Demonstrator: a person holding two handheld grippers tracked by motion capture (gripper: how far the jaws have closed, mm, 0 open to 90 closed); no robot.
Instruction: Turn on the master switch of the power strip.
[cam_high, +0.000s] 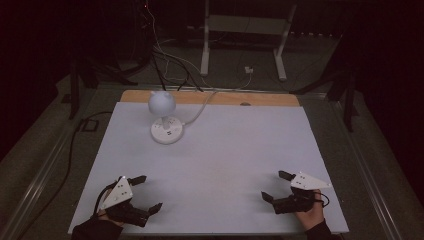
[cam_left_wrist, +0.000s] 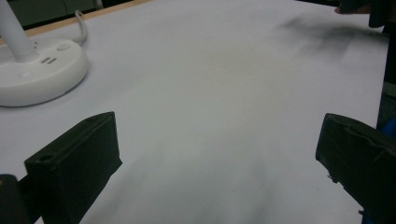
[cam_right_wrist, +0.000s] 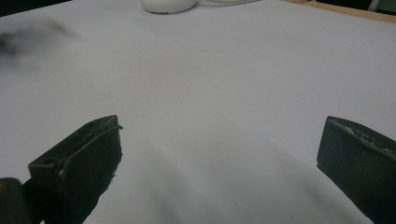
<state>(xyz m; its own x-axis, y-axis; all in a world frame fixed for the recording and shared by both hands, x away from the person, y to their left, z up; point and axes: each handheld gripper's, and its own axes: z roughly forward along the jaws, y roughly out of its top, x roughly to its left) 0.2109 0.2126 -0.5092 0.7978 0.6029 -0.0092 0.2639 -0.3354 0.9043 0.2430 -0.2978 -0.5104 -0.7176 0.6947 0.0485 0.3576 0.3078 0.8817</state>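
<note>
Patience seemed wisest, since both the left hand-held gripper (cam_high: 145, 192) and the right hand-held gripper (cam_high: 276, 186) rested spread and empty at the near edge of the white-covered table (cam_high: 225, 150), well apart from the small white round-based desk lamp (cam_high: 165, 117) far left.

The table (cam_high: 210, 160) is seen from above and in front in the high view. It is skimmed low and close in both gripper views, each aimed toward the white lamp base (cam_left_wrist: 39, 70) (cam_right_wrist: 168, 4), which is shared by all views.
</note>
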